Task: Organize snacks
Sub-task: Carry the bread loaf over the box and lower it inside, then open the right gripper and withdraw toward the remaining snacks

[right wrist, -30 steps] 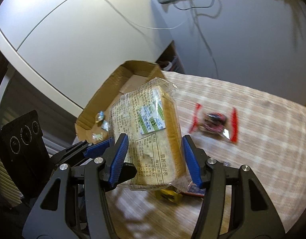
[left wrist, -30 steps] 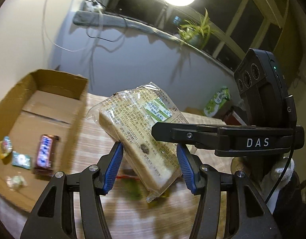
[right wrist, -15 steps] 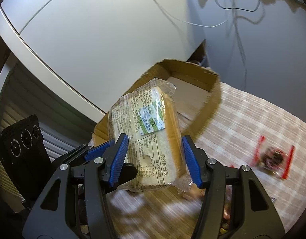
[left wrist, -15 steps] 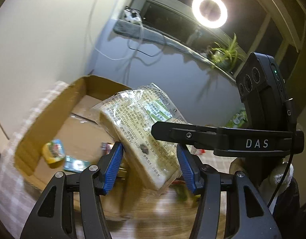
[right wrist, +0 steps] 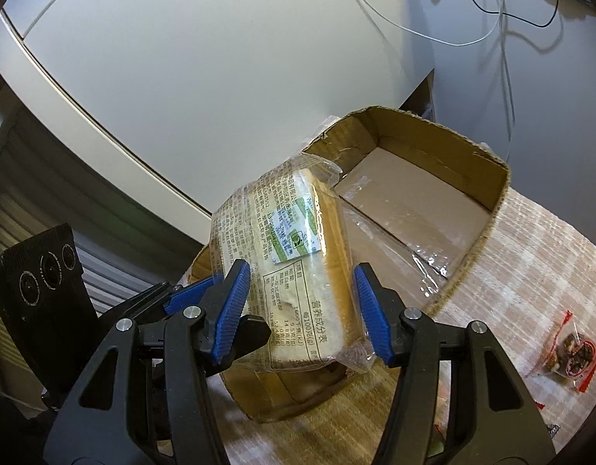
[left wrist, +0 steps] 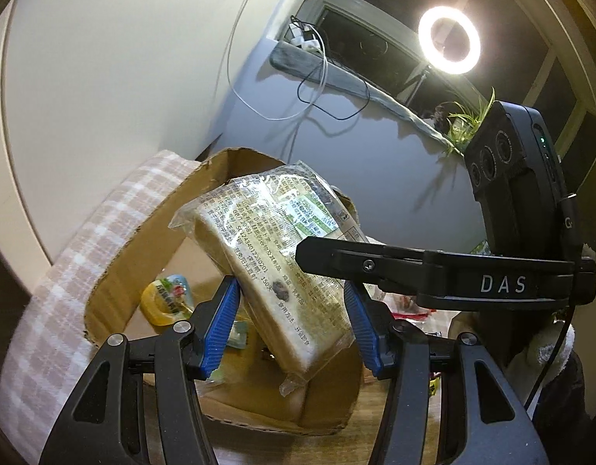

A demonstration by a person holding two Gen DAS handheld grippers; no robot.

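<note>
Leftmost in the left wrist view, a pale checked cloth (left wrist: 76,271) covers the worktop, and on it sits an open cardboard box (left wrist: 150,232). Inside the box, low on its floor, lie a small yellow-rimmed snack cup (left wrist: 166,300) and a pale wrapped sweet partly hidden behind a blue pad. Held up above the box and tilted is a clear-wrapped loaf of sliced bread (left wrist: 274,263) with printed text and a green-and-white label. The left tool (left wrist: 292,323) pinches this loaf between its two blue pads, one on each long side. Further right, the black body of the right tool (left wrist: 445,275), marked DAS, reaches across and meets the same loaf, and behind it a ring light (left wrist: 449,40) glows above a window ledge with a green plant (left wrist: 468,124).

From the right wrist view, the left tool's blue-tipped finger shows at the left edge, touching the package. The right tool (right wrist: 303,310) clamps the bread (right wrist: 290,271) between its pads, over the near end of the box (right wrist: 445,178). To the right, on the cloth (right wrist: 530,255), lies a small clear packet with red edges (right wrist: 569,352), well apart from the box.
</note>
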